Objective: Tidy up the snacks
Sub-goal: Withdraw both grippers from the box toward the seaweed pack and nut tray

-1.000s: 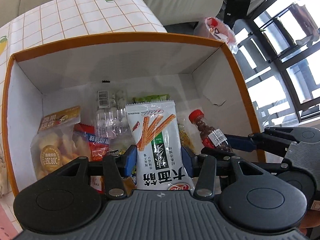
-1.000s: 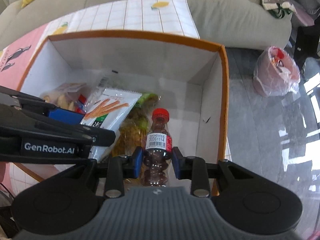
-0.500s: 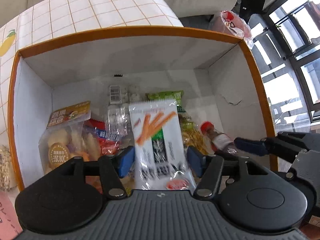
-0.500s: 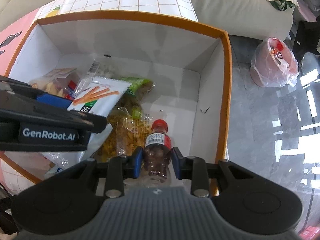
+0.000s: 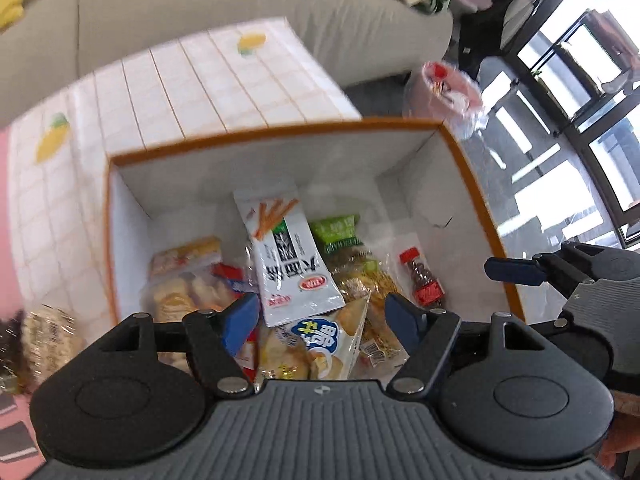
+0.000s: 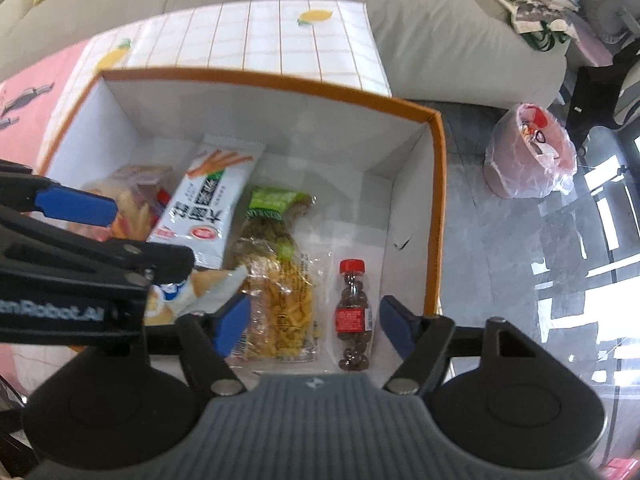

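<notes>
An orange-rimmed white box [image 5: 472, 184] [image 6: 438, 184] holds the snacks. A white stick-snack packet [image 5: 286, 256] [image 6: 208, 204] lies on the pile in its middle. A small red-capped bottle of brown candies [image 5: 422, 278] [image 6: 354, 312] lies on the box floor at the right. My left gripper [image 5: 322, 318] is open and empty above the box's near side. My right gripper [image 6: 314, 324] is open and empty above the bottle.
The box also holds a green-topped noodle-snack bag [image 6: 280, 264], a bag of yellow crisps [image 5: 186, 280] and a blue-and-white bag [image 5: 324, 340]. It stands on a lemon-print tablecloth [image 5: 200, 92]. A sofa [image 6: 420, 20] is behind and a pink rubbish bag [image 6: 528, 152] on the floor.
Both grippers opened and lifted back from the box. The white packet dropped onto the pile and the bottle now lies on the box floor at the right.
</notes>
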Available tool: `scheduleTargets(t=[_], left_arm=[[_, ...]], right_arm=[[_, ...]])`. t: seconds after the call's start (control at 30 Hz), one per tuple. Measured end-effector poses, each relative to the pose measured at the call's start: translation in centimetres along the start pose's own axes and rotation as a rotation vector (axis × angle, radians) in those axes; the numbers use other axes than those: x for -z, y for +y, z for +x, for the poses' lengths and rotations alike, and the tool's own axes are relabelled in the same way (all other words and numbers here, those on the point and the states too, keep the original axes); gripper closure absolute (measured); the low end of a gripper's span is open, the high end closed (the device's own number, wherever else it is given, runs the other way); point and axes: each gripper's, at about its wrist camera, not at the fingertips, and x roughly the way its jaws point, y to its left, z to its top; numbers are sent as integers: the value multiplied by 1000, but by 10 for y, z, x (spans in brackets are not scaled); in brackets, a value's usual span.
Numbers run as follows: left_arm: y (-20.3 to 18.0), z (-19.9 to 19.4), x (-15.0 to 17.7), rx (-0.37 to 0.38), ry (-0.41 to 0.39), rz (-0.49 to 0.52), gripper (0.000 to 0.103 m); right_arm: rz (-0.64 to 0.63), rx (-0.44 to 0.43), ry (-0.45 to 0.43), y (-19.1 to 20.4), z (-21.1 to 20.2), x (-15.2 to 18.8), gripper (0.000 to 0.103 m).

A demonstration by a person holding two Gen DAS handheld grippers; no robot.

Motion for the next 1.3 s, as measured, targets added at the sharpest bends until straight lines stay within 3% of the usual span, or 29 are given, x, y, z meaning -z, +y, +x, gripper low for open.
scheduleTargets(t=[0.23,0.53,0.87,1.07,1.23,1.3], left_arm=[[-1,-53,21,-35,-150,56,20],[27,-115,66,-91,-319,48,20],[87,-137,126,-142,-363,-39,22],[121,-147,159,-151,-397,-80,22],[149,-141,180,-145,-381,-143,23],[160,-138,187,-148,-370,-161,24]], right_arm=[[115,-57,-120,12,-42,16,20],[219,-114,-307,53,-81,46,20],[236,-142,-434,118,-90,73,20],[176,-149,-492,162,-87,87,20],[87,-156,-529,198,-84,94,21],[45,-160,-536,210,-81,93,27]])
